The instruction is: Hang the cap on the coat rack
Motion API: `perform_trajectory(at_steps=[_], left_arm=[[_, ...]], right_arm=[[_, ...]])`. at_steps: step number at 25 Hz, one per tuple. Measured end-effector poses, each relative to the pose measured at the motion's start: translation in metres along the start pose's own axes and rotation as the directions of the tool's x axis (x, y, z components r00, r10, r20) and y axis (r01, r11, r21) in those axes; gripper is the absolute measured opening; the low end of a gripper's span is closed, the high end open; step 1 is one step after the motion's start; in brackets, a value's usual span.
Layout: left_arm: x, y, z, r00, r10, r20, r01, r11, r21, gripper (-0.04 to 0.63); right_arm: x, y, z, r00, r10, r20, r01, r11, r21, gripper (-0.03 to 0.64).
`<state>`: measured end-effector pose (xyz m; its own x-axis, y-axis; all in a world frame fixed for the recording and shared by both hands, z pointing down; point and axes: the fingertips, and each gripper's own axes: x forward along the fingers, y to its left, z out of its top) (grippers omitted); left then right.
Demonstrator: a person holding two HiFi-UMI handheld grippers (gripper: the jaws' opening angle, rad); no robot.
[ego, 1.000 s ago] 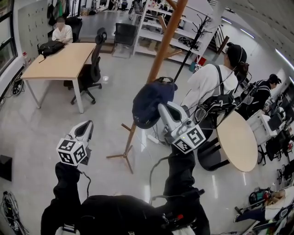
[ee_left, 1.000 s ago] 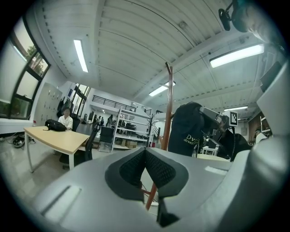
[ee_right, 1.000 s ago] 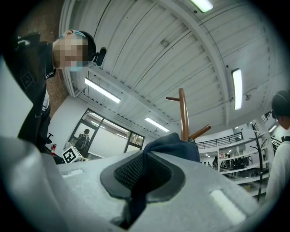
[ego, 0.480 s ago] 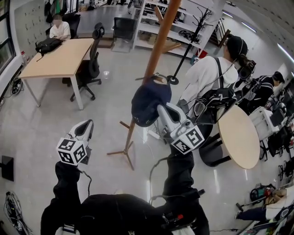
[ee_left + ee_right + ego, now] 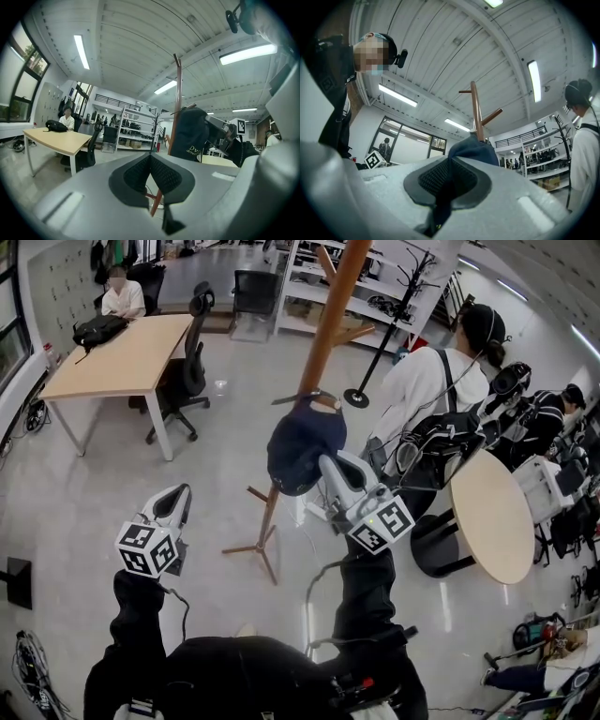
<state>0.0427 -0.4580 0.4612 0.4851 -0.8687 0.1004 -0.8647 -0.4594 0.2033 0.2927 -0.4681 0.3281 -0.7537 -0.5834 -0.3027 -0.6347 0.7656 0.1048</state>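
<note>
- We've got the right gripper (image 5: pixel 325 468) pinching the navy cap (image 5: pixel 302 448) by its fabric, with the jaws tipped upward.
- The cap sits just ahead of those jaws, beside the upright pole of the coat rack (image 5: pixel 328 324). A peg (image 5: pixel 292 398) is just above it, and we reckon that's the target.
- Our left gripper (image 5: pixel 176 498) has its jaws pressed together and empty. It waits lower, well apart.

On the long wooden worktop (image 5: pixel 127 357) lies a black bag (image 5: pixel 97 331), with a seated person (image 5: pixel 123 299) at its far end, a black office chair (image 5: pixel 190 371) just beside it, and a round table (image 5: pixel 492 521) well apart from it.
</note>
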Motion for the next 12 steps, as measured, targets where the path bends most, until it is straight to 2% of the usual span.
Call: perform_trajectory(at_steps=[12], left_arm=[[-0.005,0.005,-0.007,1.000,0.013,-0.014,-0.013,1.000,-0.010,0.003]], right_arm=[[0.003,-0.012,-0.016,1.000,-0.025,-0.009,0.026,0.998,0.060,0.015]])
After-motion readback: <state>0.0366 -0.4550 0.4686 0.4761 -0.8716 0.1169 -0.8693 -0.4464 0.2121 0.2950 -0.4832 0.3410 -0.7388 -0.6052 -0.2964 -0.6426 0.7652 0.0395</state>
